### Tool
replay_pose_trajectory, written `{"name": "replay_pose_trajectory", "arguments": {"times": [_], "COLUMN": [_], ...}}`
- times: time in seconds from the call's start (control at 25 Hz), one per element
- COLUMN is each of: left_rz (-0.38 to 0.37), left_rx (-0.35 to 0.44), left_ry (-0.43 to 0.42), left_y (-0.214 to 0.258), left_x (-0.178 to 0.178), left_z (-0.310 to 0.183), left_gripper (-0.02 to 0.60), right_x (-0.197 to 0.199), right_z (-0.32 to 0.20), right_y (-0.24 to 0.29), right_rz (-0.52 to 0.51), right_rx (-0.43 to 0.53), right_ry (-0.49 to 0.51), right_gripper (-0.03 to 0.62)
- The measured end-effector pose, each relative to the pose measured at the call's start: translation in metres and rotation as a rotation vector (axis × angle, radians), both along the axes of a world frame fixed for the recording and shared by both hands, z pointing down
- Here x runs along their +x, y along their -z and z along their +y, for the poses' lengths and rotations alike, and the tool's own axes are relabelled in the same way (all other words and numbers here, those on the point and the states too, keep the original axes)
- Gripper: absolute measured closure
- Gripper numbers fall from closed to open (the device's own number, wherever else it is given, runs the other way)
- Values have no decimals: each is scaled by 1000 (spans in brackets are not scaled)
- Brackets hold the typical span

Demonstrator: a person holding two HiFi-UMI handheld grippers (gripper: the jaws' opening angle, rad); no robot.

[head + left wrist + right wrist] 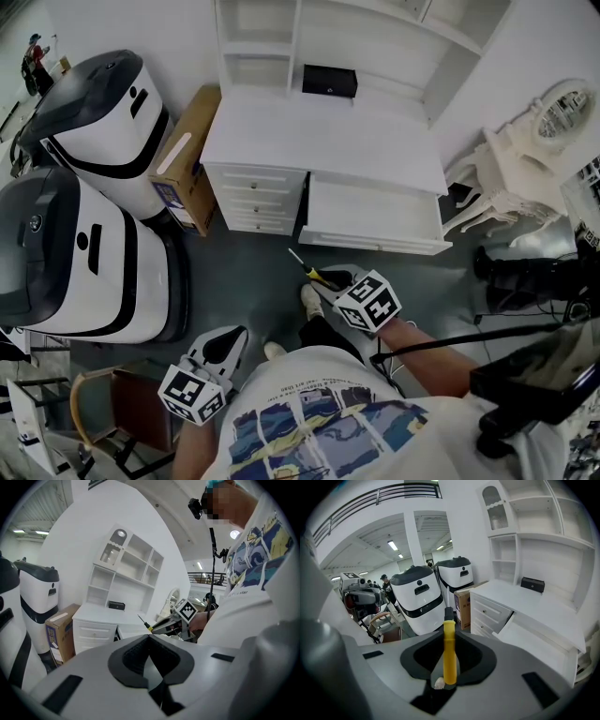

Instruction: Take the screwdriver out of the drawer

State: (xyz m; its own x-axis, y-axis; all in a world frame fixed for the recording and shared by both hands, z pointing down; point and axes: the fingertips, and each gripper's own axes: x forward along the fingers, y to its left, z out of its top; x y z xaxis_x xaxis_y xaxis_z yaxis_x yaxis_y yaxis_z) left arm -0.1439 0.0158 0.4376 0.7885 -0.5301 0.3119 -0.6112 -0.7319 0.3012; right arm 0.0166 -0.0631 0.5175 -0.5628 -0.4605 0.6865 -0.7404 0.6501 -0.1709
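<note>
Where the right gripper [328, 279] bites: jaws clamped on the yellow plastic handle of a slim screwdriver [449, 656] with a black collar and thin metal shaft; the handle lies along the jaws, the shaft sticks out past the tips
Screwdriver, place: out of the drawer, held in the air over the grey floor [244, 272], just in front of the drawer's front edge, tip aimed toward it
Handling, judged: light and stiff; the smooth hard handle could swivel or slide between the pads, so the thick handle is the place to hold, not the thin shaft, which would roll; not fragile, though the tip could mark white paint
Left gripper [225, 345]: jaws together, nothing between them; low at the person's side, well apart from the desk
Drawer [370, 242]: wide shallow white drawer pulled out of the white wooden desk [319, 141]; inside looks bare
Small drawers [255, 202]: three stacked at the desk's left, all closed, contents hidden
White shelf unit [272, 47]: a small black box [329, 81] sits in an open bay on the desk top
Brown cardboard carton [186, 159]: beside the desk's left end, closed, contents not visible
</note>
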Motion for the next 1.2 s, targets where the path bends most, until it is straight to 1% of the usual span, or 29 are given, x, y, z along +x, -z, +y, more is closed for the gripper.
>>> {"name": "replay_pose_trajectory", "arguments": {"times": [0.72,1.2], "left_rz": [-10,-10], "left_rx": [-11,-29], "left_ry": [-14,-29], "left_y": [0,-2], "left_x": [7,19], "left_z": [-3,-7], "left_gripper": [568,568], "right_x": [1,10], "right_z": [0,-1], "right_y": [-3,-6], "right_rz": [-17,-22], "right_rx": [-4,-15], "right_ry": [-3,-8], "right_gripper": [500,500]}}
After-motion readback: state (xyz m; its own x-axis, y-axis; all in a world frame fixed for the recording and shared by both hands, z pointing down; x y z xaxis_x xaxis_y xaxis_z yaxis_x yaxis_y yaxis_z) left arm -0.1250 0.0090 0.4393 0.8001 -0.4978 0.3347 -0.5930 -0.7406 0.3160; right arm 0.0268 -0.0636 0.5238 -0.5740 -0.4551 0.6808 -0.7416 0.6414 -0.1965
